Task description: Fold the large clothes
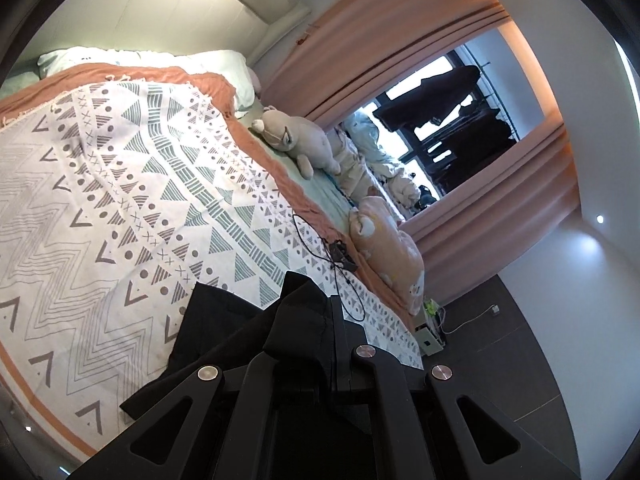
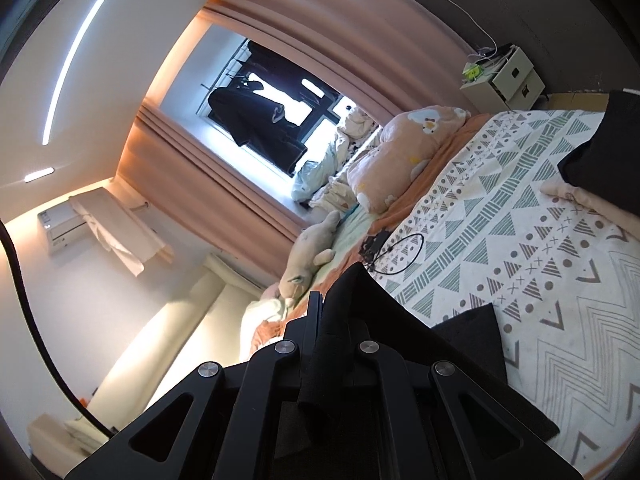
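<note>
**Black garment held at two points above the bed; keep the span even**

Black garment [image 1: 248, 320], left wrist view: your left gripper [image 1: 320, 320] has its jaws closed on a bunched fold of the cloth; the rest hangs down and left, its lower edge lying over the patterned bedspread [image 1: 120, 184]; a black cable [image 1: 340, 264] lies on the spread just beyond the fingertips. Judgement: hold this grip firm and level with the other hand; carry the cloth clear of the cable so it does not snag; let the loose panel flatten before you lay the fold.

Right wrist view: your right gripper [image 2: 336, 320] is likewise clamped on a peak of the same cloth, which rises between the jaws; a flat panel trails right across the bedspread; whether the dark mass at the far right edge is more of this cloth, I cannot tell. Fabric reads matte, dark, fairly thick, limp; expect it to sag between grips, so draw the hands apart until the edge runs straight.
</note>
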{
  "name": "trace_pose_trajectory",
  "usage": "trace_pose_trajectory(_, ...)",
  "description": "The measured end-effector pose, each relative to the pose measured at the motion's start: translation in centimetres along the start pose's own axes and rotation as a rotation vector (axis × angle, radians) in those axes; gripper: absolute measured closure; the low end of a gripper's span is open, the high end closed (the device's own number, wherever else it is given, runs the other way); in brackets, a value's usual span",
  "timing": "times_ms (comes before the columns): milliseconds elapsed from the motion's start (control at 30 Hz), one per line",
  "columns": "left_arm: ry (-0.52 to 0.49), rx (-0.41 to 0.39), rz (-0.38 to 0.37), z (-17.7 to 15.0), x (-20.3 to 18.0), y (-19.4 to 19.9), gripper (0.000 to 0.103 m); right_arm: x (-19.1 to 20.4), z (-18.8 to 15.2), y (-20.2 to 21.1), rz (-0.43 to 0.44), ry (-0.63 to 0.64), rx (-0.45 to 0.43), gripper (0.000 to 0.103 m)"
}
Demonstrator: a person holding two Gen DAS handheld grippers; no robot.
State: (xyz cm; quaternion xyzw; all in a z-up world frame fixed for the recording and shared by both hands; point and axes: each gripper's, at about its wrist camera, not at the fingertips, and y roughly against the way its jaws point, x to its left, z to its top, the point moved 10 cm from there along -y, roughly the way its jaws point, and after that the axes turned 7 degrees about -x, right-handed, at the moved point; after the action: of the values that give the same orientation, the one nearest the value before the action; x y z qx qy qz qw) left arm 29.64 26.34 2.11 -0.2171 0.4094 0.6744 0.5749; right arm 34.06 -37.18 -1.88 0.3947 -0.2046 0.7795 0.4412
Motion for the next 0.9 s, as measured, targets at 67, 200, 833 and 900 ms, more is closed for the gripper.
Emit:
trace_pose_trajectory(67,-0.002,0.011,0.016,-0.1,0.4,-2.0,0.101,-1.2,-0.2,-1.5,-0.02,-0.007,0.008,0.099)
trace_pose_trajectory(200,0.002,0.047,0.03,-0.6,1.6,-6.4,0.101,-4.2,-1.0,-4.2,-0.058,-0.041,0.032,0.099)
trace_pose_trajectory(833,0.073,0.202,0.187,-3.3,10.2,-20.7,0.095,-13.7,-3.7,-15.6,-0.271,-0.096,0.126,0.045)
trace_pose_trajectory(900,0.079,0.223,0.164,-3.7,10.0,-21.5,0.088,-13.9,-2.9,-14.8,-0.28,-0.085,0.085,0.037)
